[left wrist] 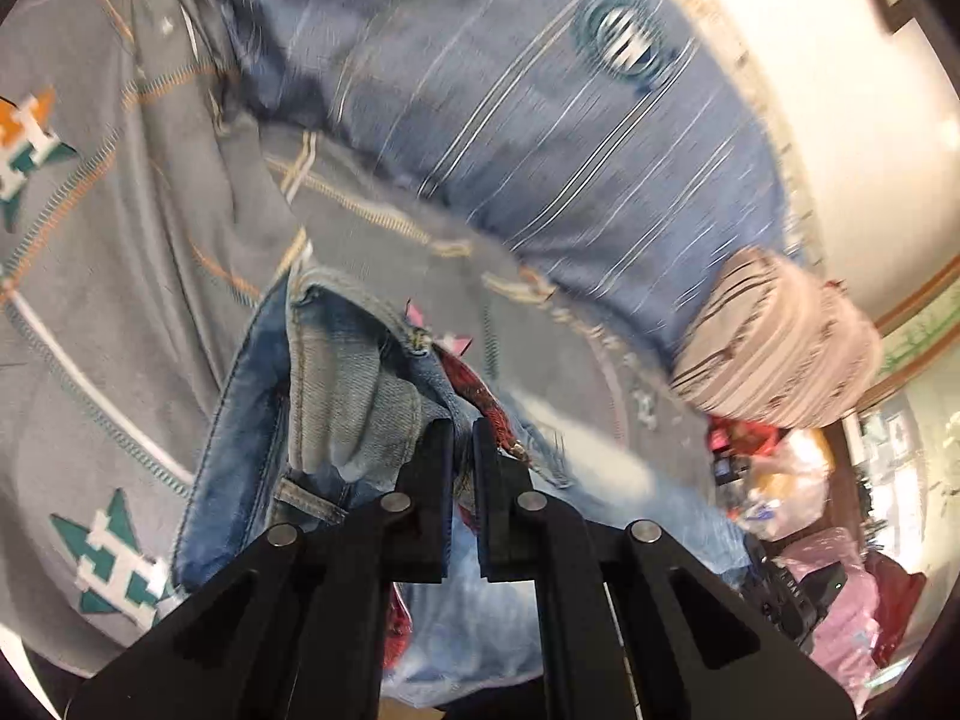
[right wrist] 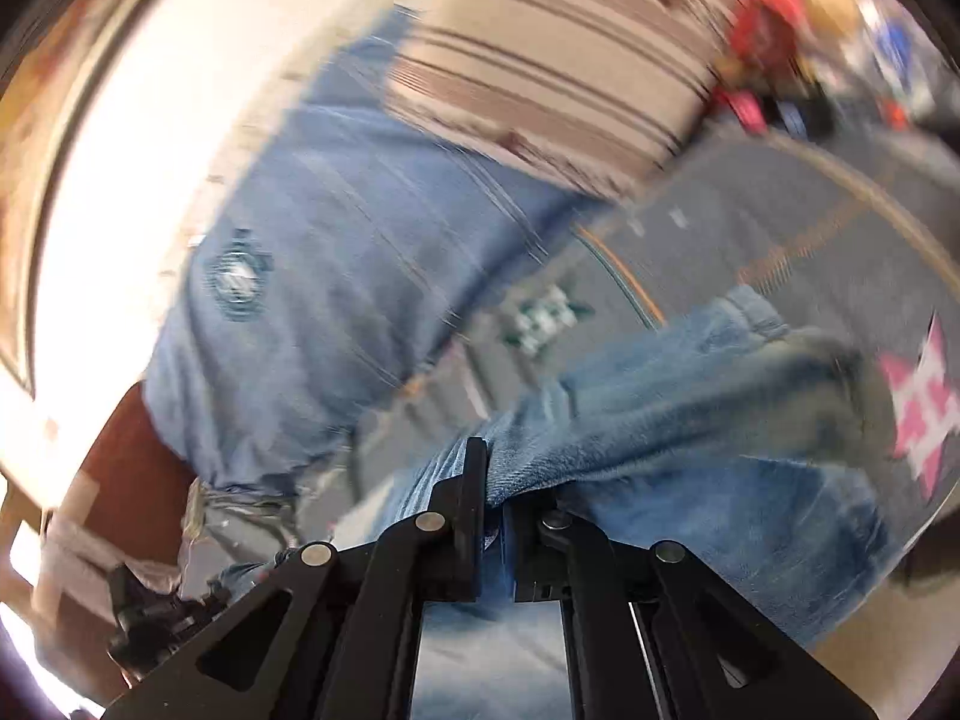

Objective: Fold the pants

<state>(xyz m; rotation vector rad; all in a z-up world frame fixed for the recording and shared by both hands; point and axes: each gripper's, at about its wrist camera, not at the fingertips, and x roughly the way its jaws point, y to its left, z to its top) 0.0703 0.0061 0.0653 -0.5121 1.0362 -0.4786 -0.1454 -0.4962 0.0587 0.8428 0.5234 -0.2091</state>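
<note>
Light blue jeans lie on a grey bed cover. In the left wrist view my left gripper is shut on the jeans' waistband, where a red patterned lining shows beside the pads. The denim bunches up to the left of the black fingers. In the right wrist view my right gripper is shut on a fold of the jeans, which drapes off to the right over its right finger. That view is blurred.
A grey cover with star-and-H patches and orange stitching spreads under the jeans. A blue striped pillow and a beige striped pillow lie beyond, against a white wall. Cluttered bags sit at the right.
</note>
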